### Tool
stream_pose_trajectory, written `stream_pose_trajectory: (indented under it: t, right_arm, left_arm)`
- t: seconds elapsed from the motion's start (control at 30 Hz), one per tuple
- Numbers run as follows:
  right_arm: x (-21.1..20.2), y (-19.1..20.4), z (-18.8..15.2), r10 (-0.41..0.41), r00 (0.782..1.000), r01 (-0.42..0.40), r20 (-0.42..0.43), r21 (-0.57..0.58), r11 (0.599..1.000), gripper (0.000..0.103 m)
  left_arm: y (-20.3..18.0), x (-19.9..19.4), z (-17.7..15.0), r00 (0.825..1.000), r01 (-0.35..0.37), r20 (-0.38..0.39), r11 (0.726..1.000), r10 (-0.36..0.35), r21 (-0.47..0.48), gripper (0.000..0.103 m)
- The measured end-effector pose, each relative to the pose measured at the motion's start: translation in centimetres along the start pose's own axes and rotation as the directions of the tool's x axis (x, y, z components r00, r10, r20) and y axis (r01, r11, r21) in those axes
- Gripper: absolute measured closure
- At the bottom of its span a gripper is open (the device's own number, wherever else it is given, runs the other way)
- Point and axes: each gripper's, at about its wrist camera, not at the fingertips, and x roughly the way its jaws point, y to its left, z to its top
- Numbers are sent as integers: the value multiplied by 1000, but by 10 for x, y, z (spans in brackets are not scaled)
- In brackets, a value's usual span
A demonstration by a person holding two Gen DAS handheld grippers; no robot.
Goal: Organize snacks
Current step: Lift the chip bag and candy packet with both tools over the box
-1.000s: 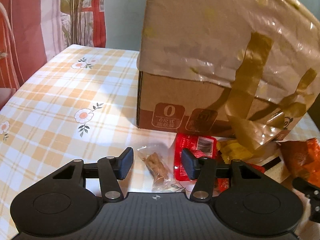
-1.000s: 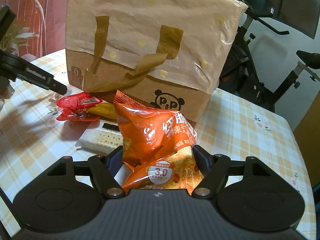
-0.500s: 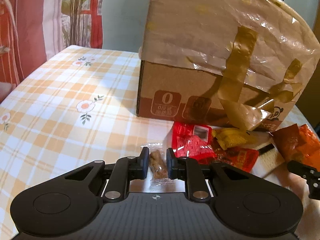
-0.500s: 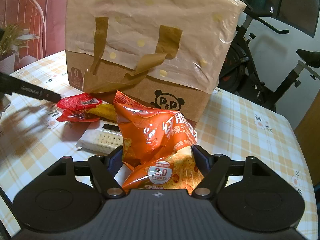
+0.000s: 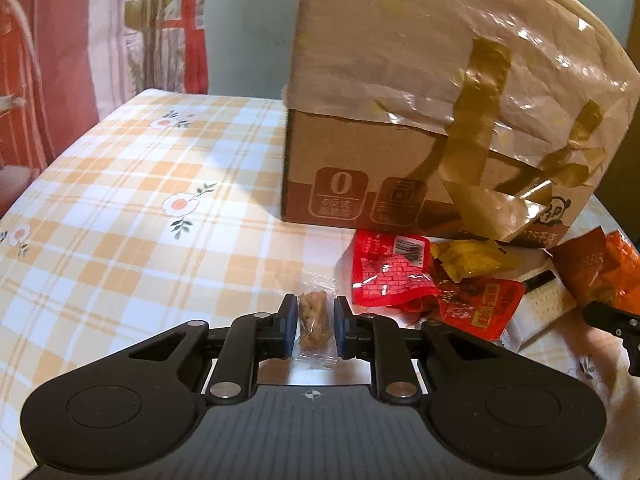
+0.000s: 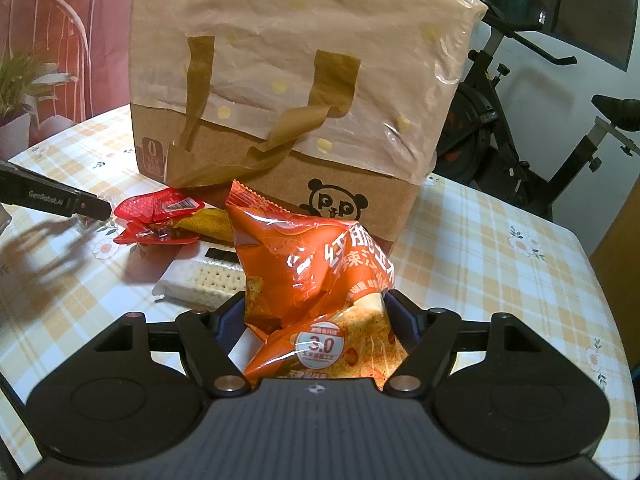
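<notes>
While the left gripper (image 5: 316, 326) pinches a clear snack packet (image 5: 314, 316), the right gripper (image 6: 316, 320) clamps an orange chip bag (image 6: 320, 280) marked "3.0".

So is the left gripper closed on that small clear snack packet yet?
Nearly shut: the left gripper brackets the clear snack packet, but slim gaps show beside both fingers; firm contact cannot be told.

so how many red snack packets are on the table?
2. One red packet with a barcode lies in front of the box; a second red packet overlaps its right edge, beside the yellow packet. More may be hidden underneath.
</notes>
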Motion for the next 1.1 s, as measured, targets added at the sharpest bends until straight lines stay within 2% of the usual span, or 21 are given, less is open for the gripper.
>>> stream_pose_trajectory:
  t: [0.17,0.33,0.53,0.7,0.8,0.97,1.1]
  right_arm:
    - [-4,-7,4,5,1000,-5,1,49,999,30]
    - [-14,-25,4,-31,999,30,6,125,992,30]
    - [-30,-48,6,-109,994,102,26,177,979,30]
    - [-50,-69,19,-190,979,171,79,205,964,30]
    - [-64,-81,38,-225,965,196,135,202,960,30]
    - [-85,-89,82,-259,928,222,266,160,962,30]
    - [-93,-91,117,-245,900,214,360,126,969,30]
  left_arm:
    - [2,-10,3,999,7,34,1000,-7,-10,83]
    - [3,-15,6,998,10,61,1000,-9,-19,83]
    - [5,-27,12,994,-6,111,1000,9,-20,83]
    - [7,-40,24,986,-35,163,999,34,1,83]
    - [8,-55,44,971,-50,237,998,42,27,83]
    - [12,-86,87,928,-33,373,999,27,11,83]
    - [2,-101,119,891,-28,454,999,12,30,83]
